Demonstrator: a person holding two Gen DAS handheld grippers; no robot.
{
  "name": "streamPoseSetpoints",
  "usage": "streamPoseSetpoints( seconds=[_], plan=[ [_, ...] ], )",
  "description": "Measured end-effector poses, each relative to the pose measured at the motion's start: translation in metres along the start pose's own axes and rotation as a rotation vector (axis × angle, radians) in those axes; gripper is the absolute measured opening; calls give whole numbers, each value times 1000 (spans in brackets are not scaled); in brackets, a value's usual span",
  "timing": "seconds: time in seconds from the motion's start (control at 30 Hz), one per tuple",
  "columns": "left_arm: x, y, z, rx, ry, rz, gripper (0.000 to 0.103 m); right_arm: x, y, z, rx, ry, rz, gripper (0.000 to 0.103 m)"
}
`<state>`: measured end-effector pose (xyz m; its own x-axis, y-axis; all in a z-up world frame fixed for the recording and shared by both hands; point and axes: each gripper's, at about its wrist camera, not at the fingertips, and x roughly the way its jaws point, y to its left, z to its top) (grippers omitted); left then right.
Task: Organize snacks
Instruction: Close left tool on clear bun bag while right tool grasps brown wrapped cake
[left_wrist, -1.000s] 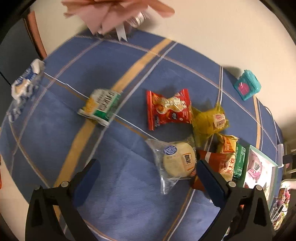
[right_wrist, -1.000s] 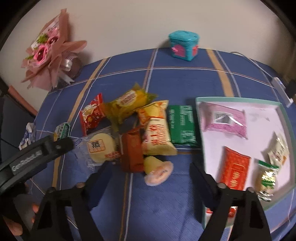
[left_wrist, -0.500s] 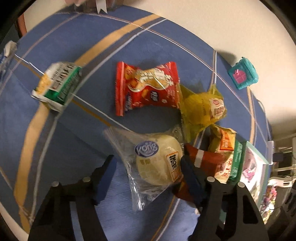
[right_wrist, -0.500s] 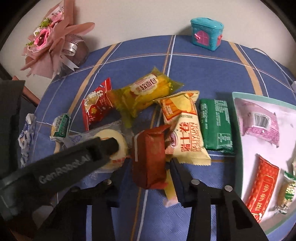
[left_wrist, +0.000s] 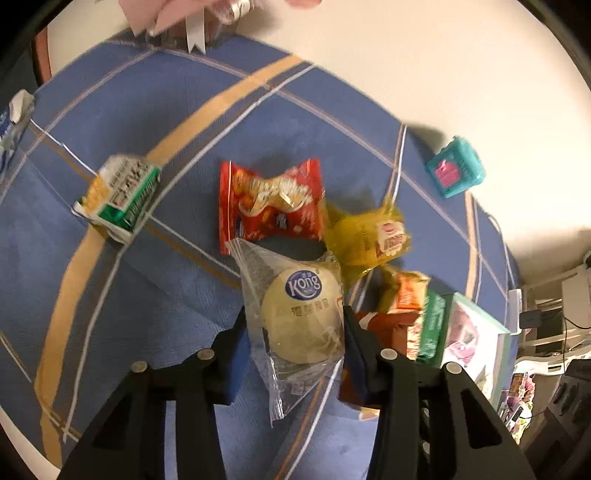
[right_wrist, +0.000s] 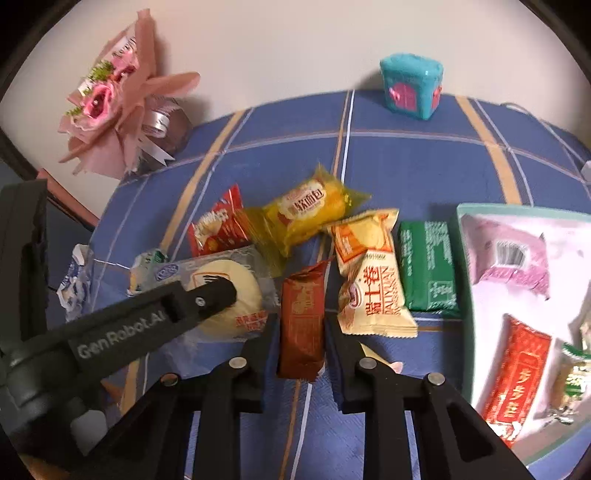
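Snack packets lie in a heap on the blue checked tablecloth (left_wrist: 155, 280). My left gripper (left_wrist: 293, 326) is shut on a round pale bun in a clear wrapper (left_wrist: 301, 314), pads pressing both its sides. One left finger (right_wrist: 210, 295) also shows in the right wrist view, lying over the bun (right_wrist: 236, 317). My right gripper (right_wrist: 301, 332) is shut on a slim brown-red packet (right_wrist: 301, 314), which stands up between the jaws. A teal-rimmed white tray (right_wrist: 461, 258) at the right holds a pink packet (right_wrist: 509, 254), a red packet (right_wrist: 517, 373) and others.
Around the heap lie a red packet (left_wrist: 273, 203), a yellow packet (left_wrist: 369, 236), a cream-orange packet (right_wrist: 373, 280) and a green packet (right_wrist: 428, 266). A green-white packet (left_wrist: 122, 195) lies apart at the left. A teal box (right_wrist: 410, 86) and a pink bouquet (right_wrist: 110, 99) stand by the wall.
Both grippers came down over the heap and closed from wide open. The left one took hold of the bun and the right one took hold of the brown-red packet.
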<state>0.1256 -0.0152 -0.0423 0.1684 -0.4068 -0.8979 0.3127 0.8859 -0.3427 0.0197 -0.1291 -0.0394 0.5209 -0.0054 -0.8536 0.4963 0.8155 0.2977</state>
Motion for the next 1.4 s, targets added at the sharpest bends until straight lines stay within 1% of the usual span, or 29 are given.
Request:
streamPoseSetpoints(
  seconds=[0.27,0.3,0.4,0.47,0.57,0.67,0.8,0.97,1.03,1.07,1.1,1.13,1.17,1.2,1.37,1.4],
  plan=[
    [-50,-4,3,18,-107,-22,47,-41,-7,9,19,-73,32,25],
    [-53,-5,3,17,-114,-24,47,-45,-8,10,18,-82,38,18],
    [-60,-10,2,21,-130,-32,47,-60,-10,12,13,-107,49,18],
    [-63,-12,-1,28,-134,-27,47,-62,-9,12,-3,-106,47,18],
    [-58,-13,-4,28,-120,-7,47,-56,-11,10,-4,-80,40,18],
    [-46,-10,-6,15,-84,15,47,-42,-13,5,3,-28,40,18],
    [-35,7,-7,-16,-52,62,47,-19,-4,-3,-18,40,55,18],
    [-31,35,-9,-80,-28,91,48,9,9,-16,-45,135,62,19],
    [-28,44,-11,-108,-17,100,48,19,14,-22,-58,172,64,23],
    [-27,48,-12,-121,-9,101,48,21,15,-25,-61,180,66,28],
    [-26,52,-12,-134,-1,98,48,24,17,-27,-66,192,68,35],
    [-24,55,-13,-144,5,94,48,26,19,-29,-71,203,69,39],
    [-23,58,-14,-154,11,89,48,29,21,-32,-80,214,67,48],
    [-23,60,-14,-160,14,88,48,31,24,-35,-92,221,61,53],
    [-20,66,-15,-178,24,81,48,43,36,-45,-150,254,6,53],
    [-20,67,-16,-180,25,81,48,46,38,-48,-167,259,-17,53]
  ],
)
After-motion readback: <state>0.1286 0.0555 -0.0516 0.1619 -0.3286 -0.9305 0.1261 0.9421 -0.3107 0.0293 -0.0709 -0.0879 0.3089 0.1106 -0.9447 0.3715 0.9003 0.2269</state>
